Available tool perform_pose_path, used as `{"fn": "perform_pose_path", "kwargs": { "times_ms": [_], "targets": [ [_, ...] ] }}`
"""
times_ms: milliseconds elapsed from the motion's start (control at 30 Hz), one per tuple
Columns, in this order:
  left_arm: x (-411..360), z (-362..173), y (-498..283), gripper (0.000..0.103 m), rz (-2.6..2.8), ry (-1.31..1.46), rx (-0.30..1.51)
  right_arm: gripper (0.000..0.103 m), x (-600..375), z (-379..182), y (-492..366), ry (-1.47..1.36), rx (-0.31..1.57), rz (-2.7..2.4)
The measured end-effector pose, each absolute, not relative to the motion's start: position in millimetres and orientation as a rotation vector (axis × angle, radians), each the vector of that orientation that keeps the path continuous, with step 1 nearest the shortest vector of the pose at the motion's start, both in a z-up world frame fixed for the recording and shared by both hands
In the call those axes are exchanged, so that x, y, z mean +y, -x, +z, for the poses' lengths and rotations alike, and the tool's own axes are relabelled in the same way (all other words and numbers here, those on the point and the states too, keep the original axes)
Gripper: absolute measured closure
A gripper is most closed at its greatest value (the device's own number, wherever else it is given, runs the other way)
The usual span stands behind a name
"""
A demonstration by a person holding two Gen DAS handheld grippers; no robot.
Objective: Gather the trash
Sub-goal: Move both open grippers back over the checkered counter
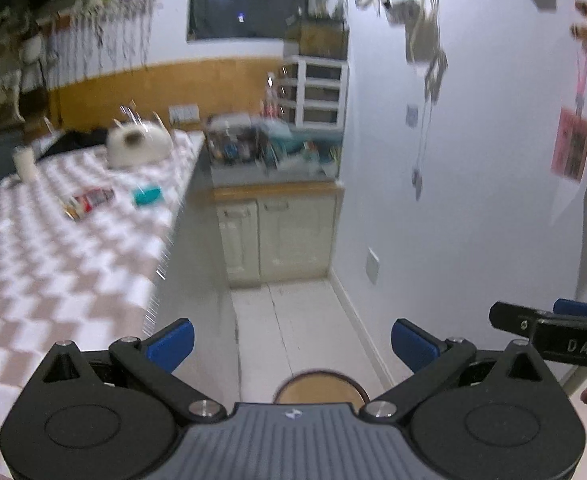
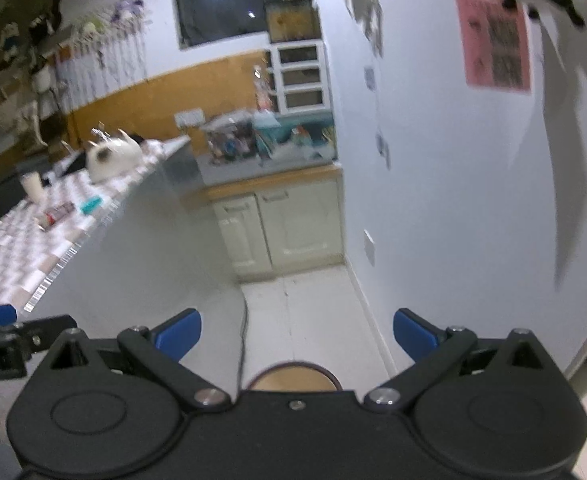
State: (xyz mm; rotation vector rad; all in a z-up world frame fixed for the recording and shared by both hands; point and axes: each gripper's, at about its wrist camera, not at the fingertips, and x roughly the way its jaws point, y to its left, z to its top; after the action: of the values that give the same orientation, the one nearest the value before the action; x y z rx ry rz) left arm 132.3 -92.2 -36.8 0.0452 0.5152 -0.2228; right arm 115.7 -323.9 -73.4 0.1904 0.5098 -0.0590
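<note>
Two pieces of trash lie on the checkered table (image 1: 53,264): a red and white wrapper (image 1: 89,202) and a teal crumpled packet (image 1: 147,195). Both show smaller in the right wrist view, the wrapper (image 2: 56,214) and the teal packet (image 2: 91,204). My left gripper (image 1: 292,344) is open and empty, held beyond the table's right edge over the floor. My right gripper (image 2: 297,340) is open too, with nothing between its blue fingers (image 2: 415,334). It hangs in the aisle, right of the left gripper.
A white teapot-like vessel (image 1: 139,144) and a white cup (image 1: 25,164) stand further back on the table. A cream cabinet (image 1: 277,236) with a cluttered top closes the aisle ahead. A round wooden stool (image 1: 319,388) sits just below me. The white wall (image 1: 473,200) runs along the right.
</note>
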Motion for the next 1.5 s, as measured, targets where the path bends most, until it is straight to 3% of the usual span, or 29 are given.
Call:
{"fn": "perform_pose_path", "kwargs": {
  "times_ms": [400,867,1067,1333,1500],
  "targets": [
    [-13.2,37.4,-113.3,0.000,-0.189,-0.070,0.378,0.000,-261.7,-26.1,-117.9,-0.164,0.406,0.077],
    [101.2,94.5,-177.3,0.000,-0.197,-0.186,0.344,0.000,-172.8,10.9,-195.5,-0.124,0.300,0.181],
    [134.6,82.0,-243.1,0.000,-0.288,-0.206,0.394,0.000,-128.7,7.6,-248.2,-0.082,0.281,0.255],
    [158.9,18.5,-348.3,0.000,-0.353,-0.182,0.549,0.000,-87.7,-21.7,-307.1,-0.018,0.207,0.349],
    [162.2,-20.0,-409.7,0.000,-0.336,-0.186,0.610,0.000,-71.1,-46.1,-341.9,0.031,0.294,0.389]
  ]
}}
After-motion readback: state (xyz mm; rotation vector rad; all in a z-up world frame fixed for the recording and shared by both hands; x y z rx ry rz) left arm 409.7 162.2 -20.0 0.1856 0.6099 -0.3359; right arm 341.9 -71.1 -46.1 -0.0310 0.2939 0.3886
